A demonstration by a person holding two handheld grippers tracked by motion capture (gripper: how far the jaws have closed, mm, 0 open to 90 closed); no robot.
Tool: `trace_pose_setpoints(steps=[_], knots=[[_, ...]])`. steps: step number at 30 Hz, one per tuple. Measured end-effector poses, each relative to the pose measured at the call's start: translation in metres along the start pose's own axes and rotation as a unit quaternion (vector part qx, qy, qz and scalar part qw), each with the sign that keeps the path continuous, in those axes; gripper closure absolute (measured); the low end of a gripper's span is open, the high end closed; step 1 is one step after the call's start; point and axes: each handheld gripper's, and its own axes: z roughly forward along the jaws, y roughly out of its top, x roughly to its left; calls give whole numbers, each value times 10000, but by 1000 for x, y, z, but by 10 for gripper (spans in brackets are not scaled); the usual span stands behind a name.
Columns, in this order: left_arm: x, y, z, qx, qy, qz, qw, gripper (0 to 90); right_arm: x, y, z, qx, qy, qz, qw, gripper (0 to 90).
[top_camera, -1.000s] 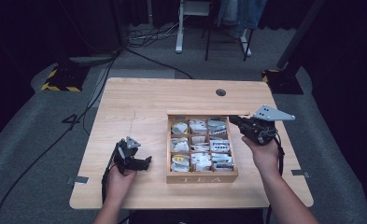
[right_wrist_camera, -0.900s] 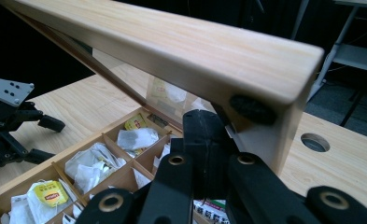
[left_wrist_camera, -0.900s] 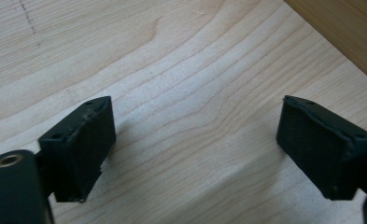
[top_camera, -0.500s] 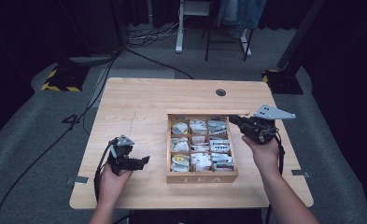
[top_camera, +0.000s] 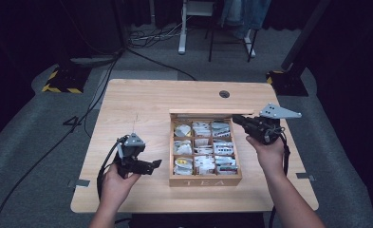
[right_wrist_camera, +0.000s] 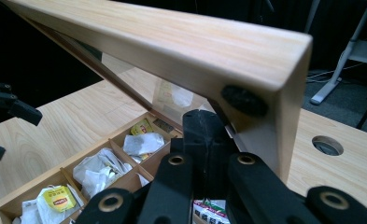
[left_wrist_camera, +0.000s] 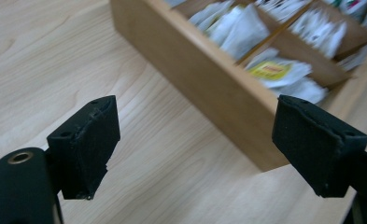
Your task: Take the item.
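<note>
Wooden tea box (top_camera: 205,179) on table (top_camera: 141,102), lid (right_wrist_camera: 181,42) raised, right gripper (top_camera: 238,120) closed against lid corner, left gripper (top_camera: 152,165) wide apart, empty, just beside box wall.

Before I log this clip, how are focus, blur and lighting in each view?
High view: evenly lit table, dark surroundings, tea box small but legible. Left gripper view: tongs sharp, tea bags soft and blurred. Right gripper view: lid close and crisp, its glass pane reflective, black background.
</note>
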Motion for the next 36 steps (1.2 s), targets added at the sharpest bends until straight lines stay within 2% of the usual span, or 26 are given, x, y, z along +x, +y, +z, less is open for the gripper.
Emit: trace_pose_setpoints(steps=[1,2,4,6,7,9,12,18,22,24,25,26,27,30,31,32,36], knots=[[-6,6,-1,-29,-87,53,9999,164,0,0,0,-1,12,5,10000,896],[-6,6,-1,-29,-87,53,9999,165,0,0,0,-1,16,-1,10000,896],[-17,16,2,-28,-233,225,9995,167,0,-1,-1,13,20,-4,10000,896],[-21,18,4,-16,-263,273,9993,170,0,-1,-1,16,25,-4,10000,896],[-27,24,7,64,-343,398,9986,174,0,-1,-1,11,30,-13,10000,896],[-30,26,9,80,-390,430,9983,175,0,-1,-1,14,30,-3,10000,896],[-38,33,12,125,-488,603,9969,176,0,0,-1,-22,46,-17,10000,896],[-53,45,23,152,-729,747,9944,182,0,0,-1,-30,50,-26,10000,896],[-68,55,38,231,-968,932,9907,188,0,0,-1,-30,51,-28,10000,896],[-71,57,41,244,-1008,962,9899,193,0,0,-1,-22,51,-17,10000,896],[-77,62,47,307,-1090,1040,9881,193,0,0,-1,-20,62,-17,10000,897],[-77,62,47,307,-1090,1040,9881,194,0,0,-1,-20,62,-17,10000,897],[-82,66,53,356,-1169,1099,9864,195,0,0,-1,-21,67,-15,10000,896],[-86,68,58,354,-1231,1142,9852,198,-1,-1,-1,-33,84,-15,10000,896],[-91,72,63,393,-1331,1193,9831,201,-1,-1,-1,-39,89,-22,10000,896],[-91,72,63,393,-1331,1193,9831,204,-1,-1,-1,-40,93,-23,9999,896],[-99,80,77,496,-1552,1240,9788,208,-1,-1,-1,-42,103,-29,9999,896]])
